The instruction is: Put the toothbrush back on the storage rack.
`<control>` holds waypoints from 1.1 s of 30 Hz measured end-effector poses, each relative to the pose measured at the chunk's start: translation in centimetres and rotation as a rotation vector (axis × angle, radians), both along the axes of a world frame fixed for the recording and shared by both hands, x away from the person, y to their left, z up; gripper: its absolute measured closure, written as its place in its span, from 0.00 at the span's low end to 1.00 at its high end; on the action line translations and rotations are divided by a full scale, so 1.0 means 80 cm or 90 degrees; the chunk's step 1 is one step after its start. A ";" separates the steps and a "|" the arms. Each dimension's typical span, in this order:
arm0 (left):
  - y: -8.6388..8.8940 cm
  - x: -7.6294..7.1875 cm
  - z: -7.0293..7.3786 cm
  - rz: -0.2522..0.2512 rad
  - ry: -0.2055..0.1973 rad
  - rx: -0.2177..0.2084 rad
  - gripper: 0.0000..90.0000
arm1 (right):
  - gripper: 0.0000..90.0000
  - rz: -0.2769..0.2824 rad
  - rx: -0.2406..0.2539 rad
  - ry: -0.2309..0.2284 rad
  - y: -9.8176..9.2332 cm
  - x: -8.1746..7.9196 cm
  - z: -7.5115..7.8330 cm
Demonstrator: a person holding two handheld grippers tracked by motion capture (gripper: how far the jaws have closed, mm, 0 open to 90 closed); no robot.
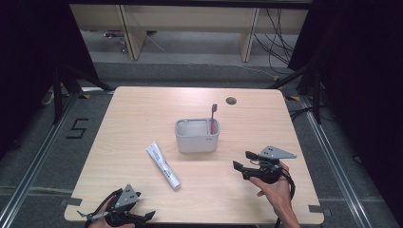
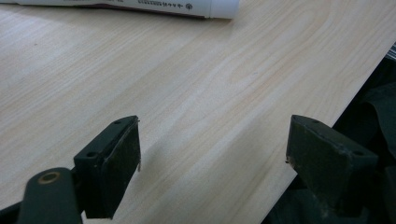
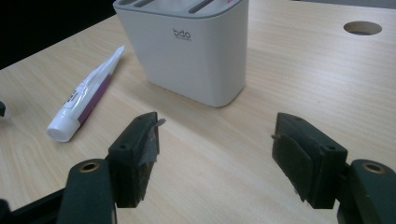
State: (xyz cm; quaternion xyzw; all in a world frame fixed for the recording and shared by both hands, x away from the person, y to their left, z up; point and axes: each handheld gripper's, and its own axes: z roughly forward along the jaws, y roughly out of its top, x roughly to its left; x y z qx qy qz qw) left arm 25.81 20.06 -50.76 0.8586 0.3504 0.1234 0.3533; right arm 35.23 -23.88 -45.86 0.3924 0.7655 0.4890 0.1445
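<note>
My main worry is the toothpaste tube (image 1: 163, 166), which lies flat on the worktop (image 1: 142, 114), ahead of the left gripper (image 1: 116, 217) and to the left of the right gripper (image 1: 245, 160). A flat, soft tube is hard to take from above: if I close the jaws across its middle it may buckle or slide out, and if I come down too low the tips can scrape the wood and push the tube away. The cap end (image 3: 60, 132) points toward me, so a grasp too near the cap could let the tube swing down. The holder (image 1: 197, 135) stands just ahead of the right jaws, a little to their left, and it looks light; I think a careless forward move could knock it or tip it, together with the toothbrush (image 1: 214, 118) that stands upright in its right compartment. The left gripper hangs at the near edge of the worktop, its right jaw already past the edge, so the cable or my sleeve could catch there. Both pairs of jaws stand wide apart and hold nothing. The left hand (image 1: 107, 216) keeps its gripper low, aimed forward; the right hand (image 1: 275, 190) holds its gripper above the wood, pointing left toward the holder.
</note>
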 end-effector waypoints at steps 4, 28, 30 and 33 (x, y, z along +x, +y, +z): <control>0.000 0.000 0.000 0.002 0.000 -0.001 0.19 | 0.35 -0.008 -0.007 0.007 0.000 -0.004 -0.002; 0.001 0.000 0.000 0.004 0.000 0.003 0.19 | 0.30 -0.001 -0.008 0.021 -0.013 -0.034 -0.014; 0.001 0.000 0.000 0.004 0.000 0.003 0.19 | 0.29 -0.006 0.000 0.030 -0.012 -0.037 -0.015; 0.001 0.000 0.000 0.004 0.000 0.002 0.19 | 0.29 -0.002 -0.002 0.029 -0.015 -0.039 -0.016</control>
